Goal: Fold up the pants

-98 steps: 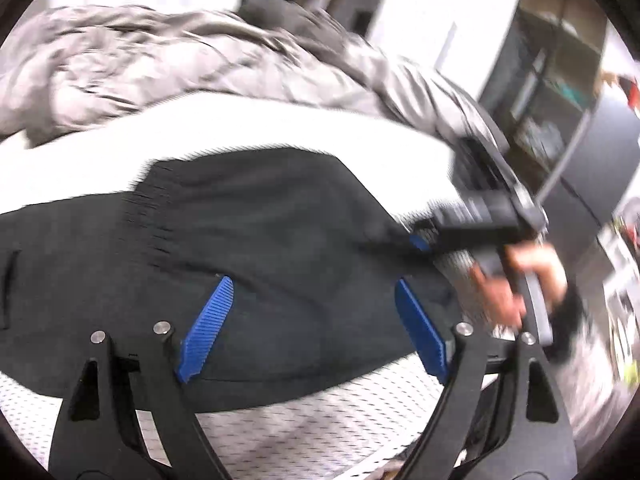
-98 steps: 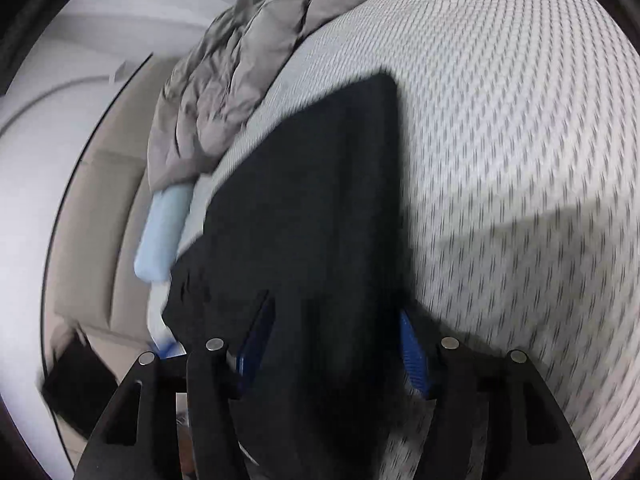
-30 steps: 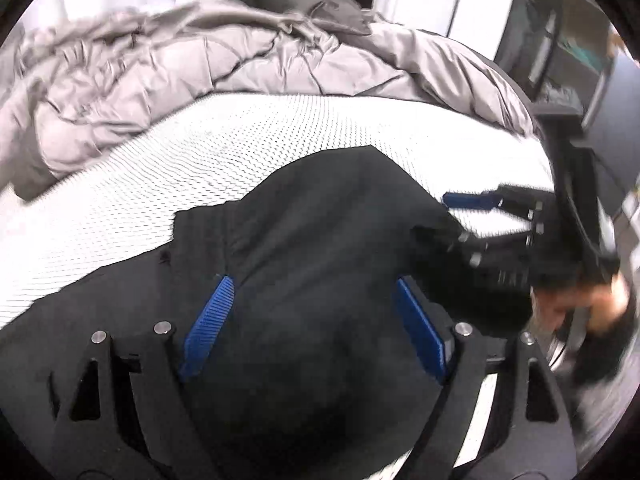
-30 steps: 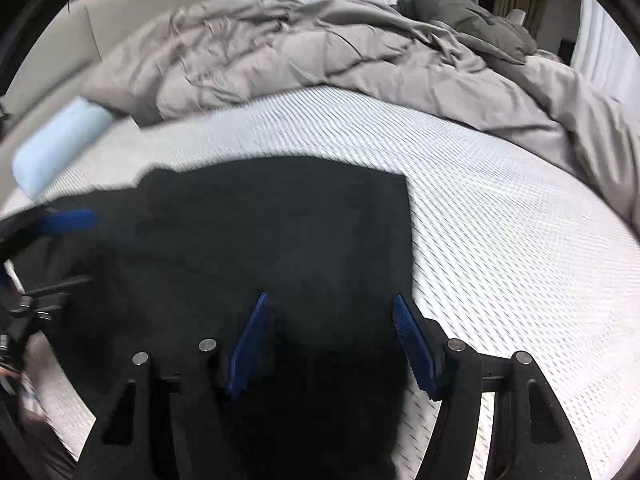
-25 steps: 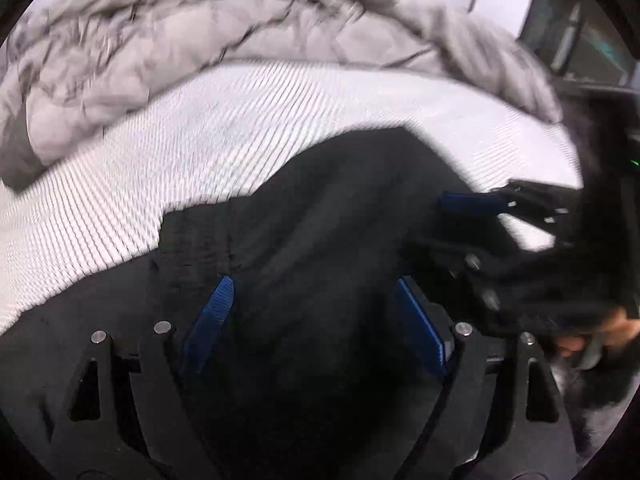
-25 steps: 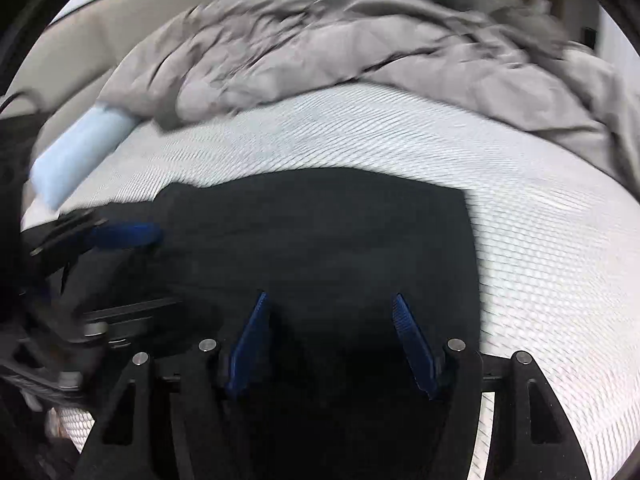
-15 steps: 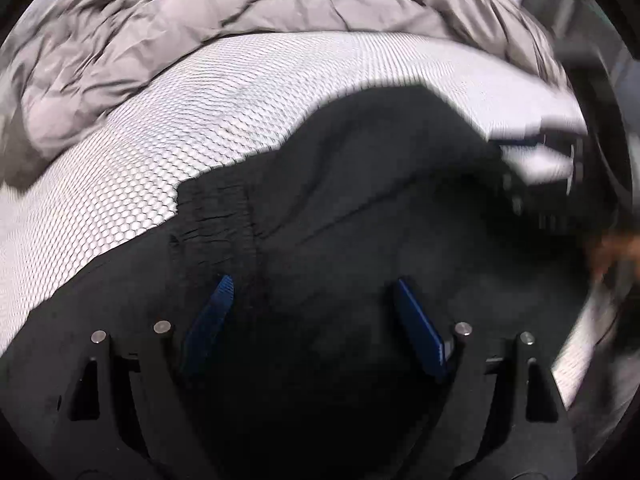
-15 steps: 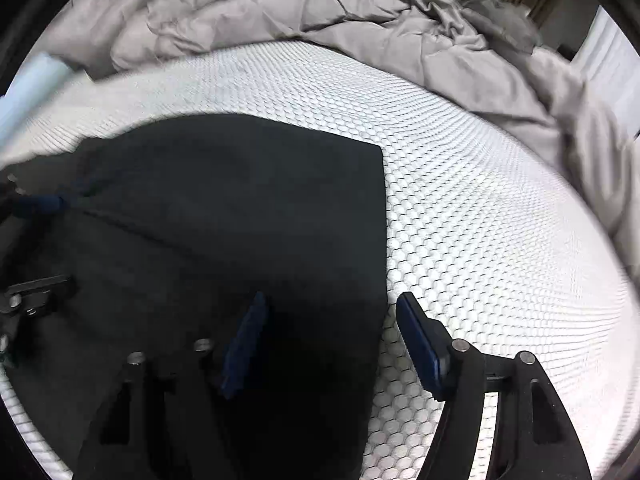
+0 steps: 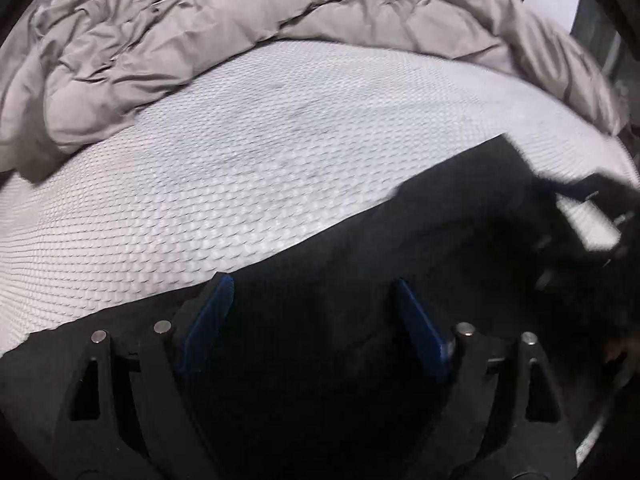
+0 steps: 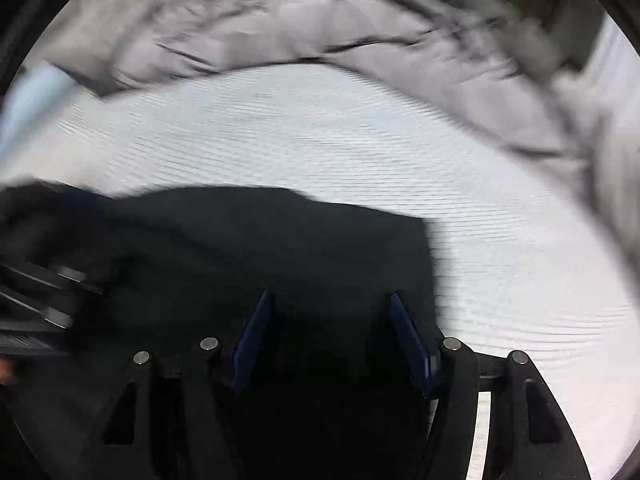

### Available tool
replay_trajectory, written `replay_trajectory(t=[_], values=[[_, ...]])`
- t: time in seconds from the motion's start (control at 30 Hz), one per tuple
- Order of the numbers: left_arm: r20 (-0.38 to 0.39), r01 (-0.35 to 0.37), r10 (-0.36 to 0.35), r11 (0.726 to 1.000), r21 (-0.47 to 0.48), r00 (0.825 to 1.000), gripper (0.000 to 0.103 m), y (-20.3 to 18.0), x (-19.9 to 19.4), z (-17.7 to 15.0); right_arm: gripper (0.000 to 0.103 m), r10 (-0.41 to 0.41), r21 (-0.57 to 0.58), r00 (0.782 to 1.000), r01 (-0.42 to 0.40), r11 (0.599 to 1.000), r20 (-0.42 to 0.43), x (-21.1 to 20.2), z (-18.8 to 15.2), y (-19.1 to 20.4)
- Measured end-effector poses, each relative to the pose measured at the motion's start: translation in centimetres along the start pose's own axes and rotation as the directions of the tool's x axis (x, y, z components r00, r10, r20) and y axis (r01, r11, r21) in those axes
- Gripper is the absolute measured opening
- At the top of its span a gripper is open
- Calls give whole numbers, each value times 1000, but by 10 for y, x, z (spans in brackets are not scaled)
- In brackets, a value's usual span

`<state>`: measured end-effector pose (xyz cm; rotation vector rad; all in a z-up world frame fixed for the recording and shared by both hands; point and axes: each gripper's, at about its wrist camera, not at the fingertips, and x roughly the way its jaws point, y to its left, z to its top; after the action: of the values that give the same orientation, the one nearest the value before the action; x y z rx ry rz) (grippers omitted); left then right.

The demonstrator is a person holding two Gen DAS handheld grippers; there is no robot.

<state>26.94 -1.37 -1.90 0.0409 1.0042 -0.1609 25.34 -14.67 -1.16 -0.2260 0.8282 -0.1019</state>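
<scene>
The black pants [image 9: 400, 280] lie spread on the white mesh mattress [image 9: 260, 152], near a rumpled grey duvet [image 9: 200, 28]. The left gripper [image 9: 312, 312] hovers over the fabric, its 2 blue pads spread wide, holding nothing. The right gripper [image 10: 332, 328] is likewise spread above the pants, near their edge.

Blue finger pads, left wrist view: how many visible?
2. One pad on the left tool's left finger, one pad on its right finger, both over the black pants. The right tool's pads may be lost in blur at far right.
</scene>
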Motion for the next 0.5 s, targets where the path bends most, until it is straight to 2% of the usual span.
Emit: replay_trajectory(t=[0.03, 0.07, 0.17, 0.23, 0.27, 0.3, 0.33, 0.43, 0.5], values=[[-2, 13, -13, 999, -32, 1000, 83, 10, -1, -2, 63, -61, 1, 998, 61, 998, 3, -1, -2, -3], [-11, 9, -9, 998, -69, 1000, 84, 21, -5, -4, 63, -64, 15, 998, 64, 998, 5, -1, -7, -9], [1, 13, -13, 990, -140, 1000, 83, 39, -27, -12, 63, 85, 70, 995, -89, 994, 53, -20, -13, -23], [30, -37, 41, 991, -127, 999, 80, 38, -53, -21, 63, 194, 94, 971, -208, 974, 137, -44, -15, -29], [49, -66, 72, 991, -115, 996, 80, 34, -66, -29, 63, 267, 94, 947, -286, 953, 177, -58, -17, -30], [74, -81, 89, 990, -111, 993, 80, 33, -84, -41, 68, 308, 89, 932, -329, 940, 192, -63, -19, -29], [85, -66, 77, 991, -118, 993, 80, 34, -94, -45, 72, 357, 81, 912, -379, 922, 203, -71, -22, -27], [87, 42, -30, 989, -144, 996, 80, 32, -118, -79, 72, 457, 52, 867, -475, 879, 197, -82, -30, -13], [116, 126, -103, 969, -214, 988, 78, 39, -123, -102, 72, 478, 35, 861, -491, 871, 175, -86, -41, -2]])
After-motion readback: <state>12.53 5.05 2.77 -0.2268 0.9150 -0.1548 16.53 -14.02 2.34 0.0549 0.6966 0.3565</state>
